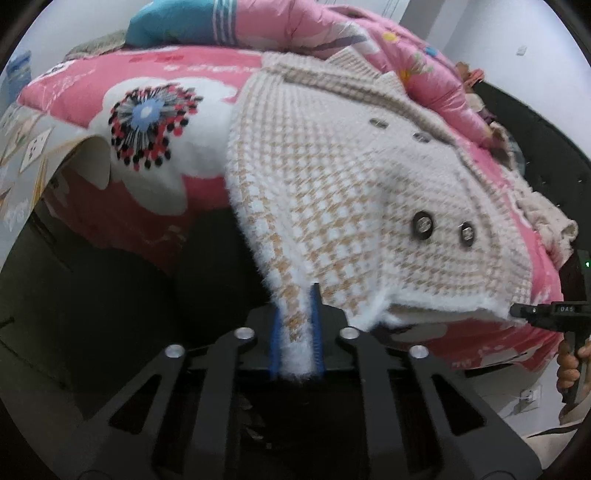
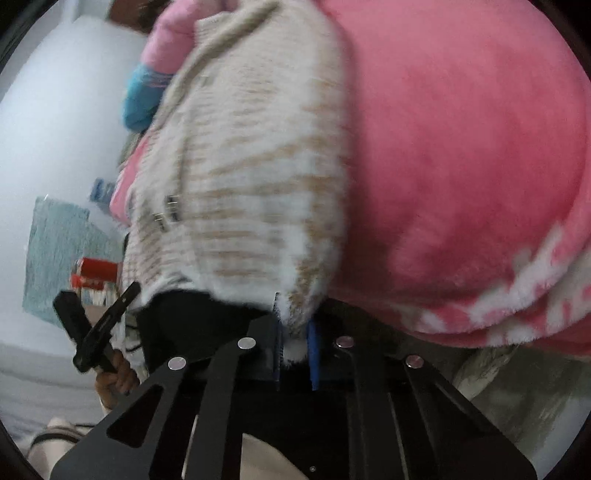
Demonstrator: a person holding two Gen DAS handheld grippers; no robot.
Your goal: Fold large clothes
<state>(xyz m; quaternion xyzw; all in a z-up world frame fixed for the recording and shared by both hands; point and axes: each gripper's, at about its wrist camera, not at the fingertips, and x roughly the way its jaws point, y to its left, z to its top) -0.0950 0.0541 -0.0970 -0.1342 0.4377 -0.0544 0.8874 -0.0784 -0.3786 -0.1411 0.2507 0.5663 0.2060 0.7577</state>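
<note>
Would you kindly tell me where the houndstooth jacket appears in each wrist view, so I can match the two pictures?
Left wrist: houndstooth jacket fills the centre and right, hem pinched in the left gripper at bottom centre.
Right wrist: it runs down the centre-left, blurred, corner pinched in the right gripper.
Shared landmark: pink blanket beneath the jacket.

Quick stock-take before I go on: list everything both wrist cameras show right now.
knit jacket: one, cream and tan houndstooth with dark buttons, spread on the bed, hem hanging toward the cameras
pink blanket: one, pink with white flower print, under the jacket
quilt: one, pink floral, bunched behind the jacket
blue cloth: one, teal, far end of the bed
left tool: one, black with blue pads, shut on the jacket hem
right tool: one, black with blue pads, shut on the jacket hem
</note>
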